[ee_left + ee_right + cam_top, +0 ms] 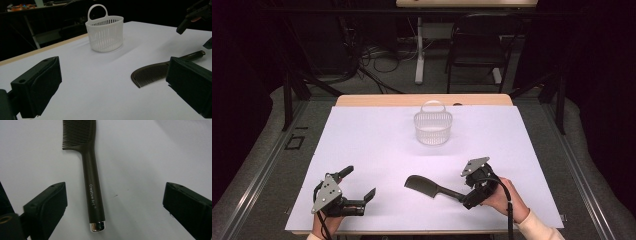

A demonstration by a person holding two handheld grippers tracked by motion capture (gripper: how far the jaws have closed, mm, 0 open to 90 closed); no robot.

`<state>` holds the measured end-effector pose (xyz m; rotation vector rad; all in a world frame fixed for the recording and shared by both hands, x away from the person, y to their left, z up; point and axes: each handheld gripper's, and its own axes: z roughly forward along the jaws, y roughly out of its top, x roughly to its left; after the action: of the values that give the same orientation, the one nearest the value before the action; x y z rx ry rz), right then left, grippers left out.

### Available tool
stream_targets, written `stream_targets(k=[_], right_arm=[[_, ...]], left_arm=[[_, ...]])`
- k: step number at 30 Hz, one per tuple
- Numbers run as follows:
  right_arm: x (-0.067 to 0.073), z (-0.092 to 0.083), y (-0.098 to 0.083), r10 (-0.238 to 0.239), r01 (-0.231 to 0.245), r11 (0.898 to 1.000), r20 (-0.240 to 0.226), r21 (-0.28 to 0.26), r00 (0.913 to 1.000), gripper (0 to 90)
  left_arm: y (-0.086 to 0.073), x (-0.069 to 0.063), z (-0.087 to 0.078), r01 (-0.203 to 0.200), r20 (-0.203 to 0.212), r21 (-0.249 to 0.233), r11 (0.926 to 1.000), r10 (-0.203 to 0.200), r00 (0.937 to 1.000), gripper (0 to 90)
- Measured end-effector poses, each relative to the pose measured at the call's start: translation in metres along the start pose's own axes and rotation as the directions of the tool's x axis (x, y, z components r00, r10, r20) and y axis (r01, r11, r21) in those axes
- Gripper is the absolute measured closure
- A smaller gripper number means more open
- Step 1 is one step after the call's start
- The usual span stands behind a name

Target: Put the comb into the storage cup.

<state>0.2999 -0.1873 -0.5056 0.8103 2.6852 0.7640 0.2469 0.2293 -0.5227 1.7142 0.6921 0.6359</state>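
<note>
- While the left gripper [360, 183] rests at the near left of the white table [362, 145], its fingers [37, 87] stand wide apart with nothing between them.
- White slatted basket [433, 128] with loop handle: upright, mid-table toward the far edge, well apart from both grippers.
- Dark comb [427, 187]: flat on the table, near centre, teeth end pointing left, handle toward the right gripper [466, 189].
- Right gripper: fingers [47, 205] spread wide, either side of the comb's handle end [96, 220], not touching it.
</note>
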Motion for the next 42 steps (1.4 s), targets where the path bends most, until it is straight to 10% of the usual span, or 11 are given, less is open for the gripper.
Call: stream_targets(k=[42], right_arm=[[0.013,0.031,0.038,-0.082,0.09,0.993,-0.09,0.083,0.9925,0.0]], left_arm=[[0.0,0.002,-0.001,0.004,0.002,-0.011,0.9999,-0.004,1.0,0.0]])
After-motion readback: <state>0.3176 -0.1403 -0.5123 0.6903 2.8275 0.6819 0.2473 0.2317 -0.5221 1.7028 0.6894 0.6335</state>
